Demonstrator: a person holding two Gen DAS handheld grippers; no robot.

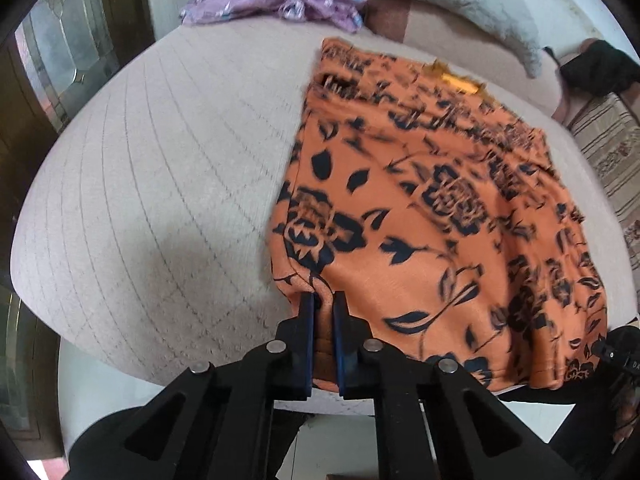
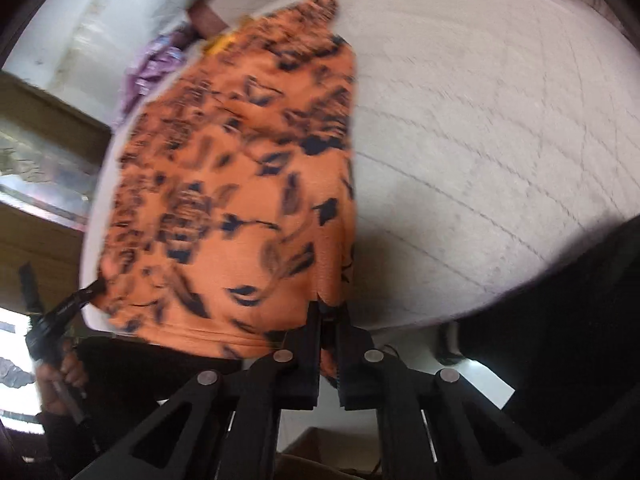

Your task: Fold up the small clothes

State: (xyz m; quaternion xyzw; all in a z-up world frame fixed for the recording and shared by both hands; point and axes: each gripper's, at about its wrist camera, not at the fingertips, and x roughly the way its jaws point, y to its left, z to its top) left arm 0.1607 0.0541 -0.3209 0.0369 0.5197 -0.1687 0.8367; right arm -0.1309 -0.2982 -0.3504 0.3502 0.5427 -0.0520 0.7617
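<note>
- Left wrist view, bottom centre: left gripper (image 1: 324,300), black with blue pads, narrowed onto the near corner of the orange garment (image 1: 420,208); cloth visibly pinched between the two fingers.
- Just above those fingers: orange fabric with black flower and leaf print, spread flat, filling the centre and right of the frame and running toward the upper right.
- Lower right edge of the same view: part of the right gripper (image 1: 612,352), black, at the garment's other near corner.
- Right wrist view, bottom centre: right gripper (image 2: 329,312) closed to a narrow gap on the garment's near corner (image 2: 240,184), a strip of orange cloth showing between the fingers.
- Lower left of that view: left gripper (image 2: 92,290) touching the opposite near corner, with a hand (image 2: 60,376) around its handle; blurred.
- Under the garment in both views: pale quilted cushion (image 1: 152,184) with a stitched grid, the garment lying on its right half in the left wrist view and on its left half in the right wrist view.
- Near the garment's far edge, upper centre right: a small yellow label (image 1: 460,82).
- Farther back, upper centre: crumpled purple cloth (image 1: 276,4) lying on the cushion's far side, well apart from the orange garment.
- Top right: a white fluffy blanket (image 1: 452,4).
- Far left: a dark wooden door with glass panes (image 1: 52,52).
</note>
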